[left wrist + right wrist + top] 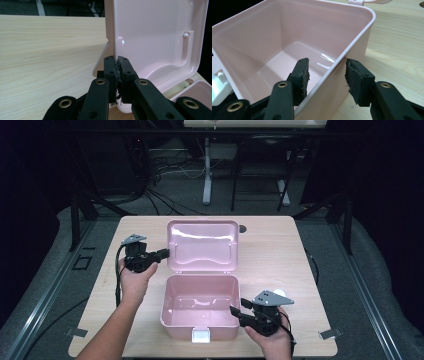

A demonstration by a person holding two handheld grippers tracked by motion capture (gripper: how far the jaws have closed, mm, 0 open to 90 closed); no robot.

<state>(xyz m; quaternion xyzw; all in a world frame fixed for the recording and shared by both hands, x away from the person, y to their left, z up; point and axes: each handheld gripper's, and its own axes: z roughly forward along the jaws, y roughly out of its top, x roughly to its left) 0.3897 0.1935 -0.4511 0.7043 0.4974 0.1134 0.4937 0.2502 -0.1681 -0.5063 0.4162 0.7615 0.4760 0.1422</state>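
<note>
A pink plastic box [200, 306] stood open in the middle of the wooden table [270, 250], its body in the lower centre of the high view and its lid [202, 245] raised just above it in the frame. A white latch [200, 335] hung at the box's near edge.

The left gripper [162, 253], at the centre left of the high view, reached to the lid's left edge. In the left gripper view its jaws were pressed nearly together, pinching the thin wall of the lid [155, 35] at the centre of the frame.

The right gripper [239, 308], at the lower right of the high view, met the box's right wall. In the right gripper view its jaws stood spread astride that wall [352, 53], one pad inside the box and one outside. The pads appeared not to press on the plastic, though the angle made that hard to judge. A small white object [279, 293] lay just behind this gripper, too hidden to identify.
</note>
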